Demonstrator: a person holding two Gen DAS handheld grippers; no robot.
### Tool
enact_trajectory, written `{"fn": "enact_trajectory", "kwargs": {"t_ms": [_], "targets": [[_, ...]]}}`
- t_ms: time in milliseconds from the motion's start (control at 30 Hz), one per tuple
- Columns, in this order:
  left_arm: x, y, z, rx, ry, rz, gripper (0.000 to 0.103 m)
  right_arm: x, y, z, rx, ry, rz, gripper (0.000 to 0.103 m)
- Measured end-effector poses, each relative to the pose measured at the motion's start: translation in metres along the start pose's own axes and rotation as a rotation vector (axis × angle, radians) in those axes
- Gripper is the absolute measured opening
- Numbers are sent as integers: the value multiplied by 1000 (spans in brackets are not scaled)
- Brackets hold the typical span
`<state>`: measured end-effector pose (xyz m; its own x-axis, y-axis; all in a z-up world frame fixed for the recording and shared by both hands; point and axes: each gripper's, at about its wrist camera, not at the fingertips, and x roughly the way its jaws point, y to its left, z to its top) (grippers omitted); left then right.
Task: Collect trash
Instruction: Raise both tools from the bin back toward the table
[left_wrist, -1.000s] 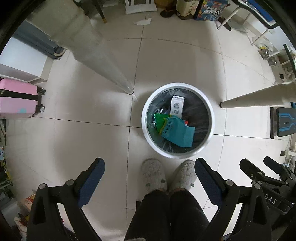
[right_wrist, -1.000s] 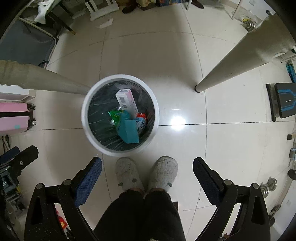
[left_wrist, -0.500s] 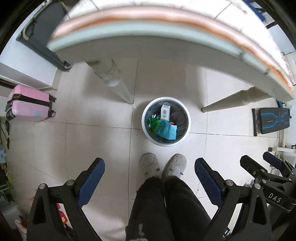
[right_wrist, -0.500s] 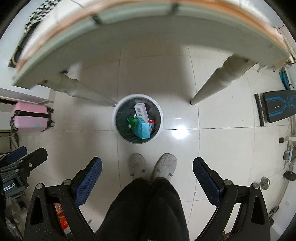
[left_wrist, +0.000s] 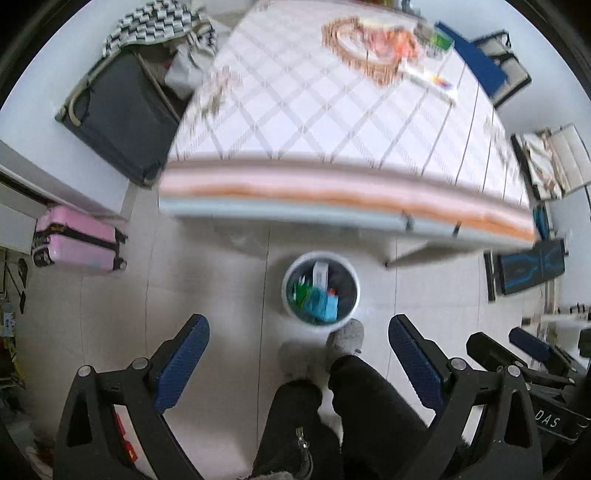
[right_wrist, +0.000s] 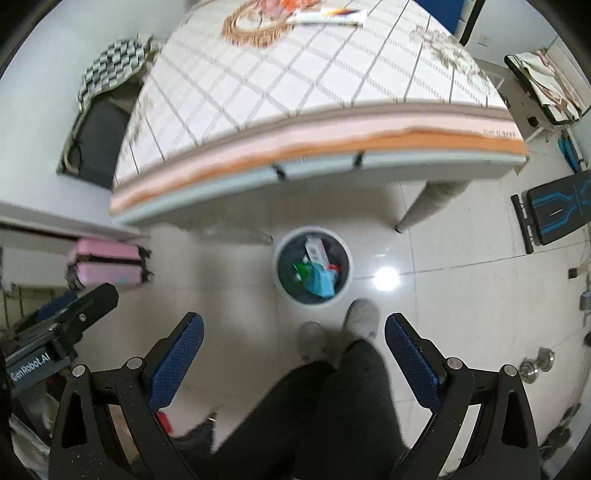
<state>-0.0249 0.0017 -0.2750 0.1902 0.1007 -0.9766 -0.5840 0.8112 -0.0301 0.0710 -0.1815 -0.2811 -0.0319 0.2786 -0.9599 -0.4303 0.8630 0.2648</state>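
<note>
Motion blur smears the surface (left_wrist: 332, 110) beyond both tongs, leaving the items (left_wrist: 391, 44) at its far end unreadable.

A pink suitcase (left_wrist: 79, 242) stands beside the checked table (left_wrist: 332, 122).

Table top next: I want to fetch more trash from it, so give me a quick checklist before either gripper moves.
1. Left gripper open and free: ok.
2. Right gripper open and free: ok.
3. Trash bin upright on the floor, with room left above the wrappers: ok.
4. Table in view from above: ok.
5. Which things at the table's far end are trash: cannot tell, too blurred.
6. Path up to the table, past its near edge: cannot tell.
</note>
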Motion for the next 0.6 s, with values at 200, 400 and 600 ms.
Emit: {"fn": "enact_trajectory", "kwargs": {"t_ms": [200,400,600], "targets": [[-10,-23,79,-6,-79,43,100,-23,-7,89,13,-79,13,100],[20,-61,177,-14,-124,189,100,-1,-31,249,-175,-96,-112,100],[98,-85,252,-109,5,231,100,74,-40,398,-430,58,-260,100]]}}
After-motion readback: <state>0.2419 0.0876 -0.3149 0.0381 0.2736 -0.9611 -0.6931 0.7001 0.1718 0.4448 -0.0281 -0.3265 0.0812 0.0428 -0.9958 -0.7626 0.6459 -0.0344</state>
